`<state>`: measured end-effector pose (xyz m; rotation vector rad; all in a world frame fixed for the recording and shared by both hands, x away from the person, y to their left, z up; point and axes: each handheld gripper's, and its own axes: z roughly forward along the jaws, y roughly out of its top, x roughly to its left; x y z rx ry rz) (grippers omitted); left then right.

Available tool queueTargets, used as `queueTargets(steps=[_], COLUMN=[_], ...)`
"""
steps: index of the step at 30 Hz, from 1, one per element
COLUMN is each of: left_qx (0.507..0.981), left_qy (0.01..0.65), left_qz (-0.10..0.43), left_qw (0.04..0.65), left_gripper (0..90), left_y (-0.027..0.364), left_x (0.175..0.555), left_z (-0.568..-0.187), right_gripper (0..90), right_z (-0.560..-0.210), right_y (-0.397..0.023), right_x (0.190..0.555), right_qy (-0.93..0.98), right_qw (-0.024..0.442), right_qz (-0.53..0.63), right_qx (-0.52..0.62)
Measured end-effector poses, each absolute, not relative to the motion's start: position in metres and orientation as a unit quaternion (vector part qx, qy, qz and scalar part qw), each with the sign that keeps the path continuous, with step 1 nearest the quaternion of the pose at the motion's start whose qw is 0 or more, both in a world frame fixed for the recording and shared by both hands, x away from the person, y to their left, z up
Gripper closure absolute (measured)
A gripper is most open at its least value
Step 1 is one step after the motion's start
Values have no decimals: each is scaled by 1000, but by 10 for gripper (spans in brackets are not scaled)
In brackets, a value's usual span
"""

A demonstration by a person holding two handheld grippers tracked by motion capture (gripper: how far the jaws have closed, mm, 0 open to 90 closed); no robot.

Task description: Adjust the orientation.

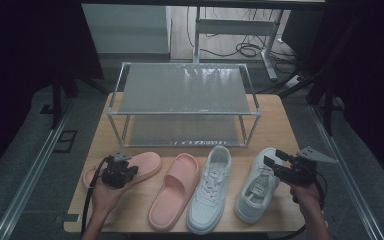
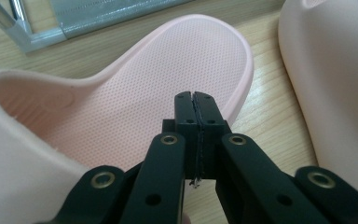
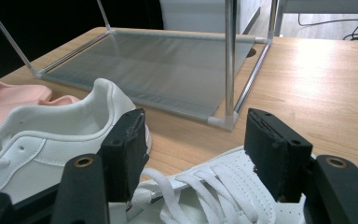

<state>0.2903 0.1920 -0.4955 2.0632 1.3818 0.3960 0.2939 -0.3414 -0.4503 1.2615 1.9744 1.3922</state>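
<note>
My left gripper (image 2: pixel 196 100) has its jaws pressed together with nothing between them, hanging just above the ribbed sole of the left pink slipper (image 2: pixel 135 79). My right gripper (image 3: pixel 193 140) stands spread over the laces of the right white sneaker (image 3: pixel 223 191), not yet pinching it. To take that sneaker well, I should lower the jaws astride its side wall near the tongue and close firmly, since laces alone would probably slip. On the counter (image 1: pixel 275 120) I count two pink slippers and two white sneakers in a row, and one two-tier shoe rack (image 1: pixel 185 95) behind them, both tiers bare as far as I can see
</note>
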Motion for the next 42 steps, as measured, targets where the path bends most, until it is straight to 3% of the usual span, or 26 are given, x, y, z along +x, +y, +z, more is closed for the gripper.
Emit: queueTargets(steps=[42], left_qx=[770], left_qy=[543], left_qz=[143], left_qw=[302], left_gripper=[900], left_y=[230], left_x=[255], left_z=[-500], right_gripper=[393], right_z=[-455], right_y=[-345], right_x=[295], right_qy=[711], right_qw=[193], right_qz=[499], right_qx=[457])
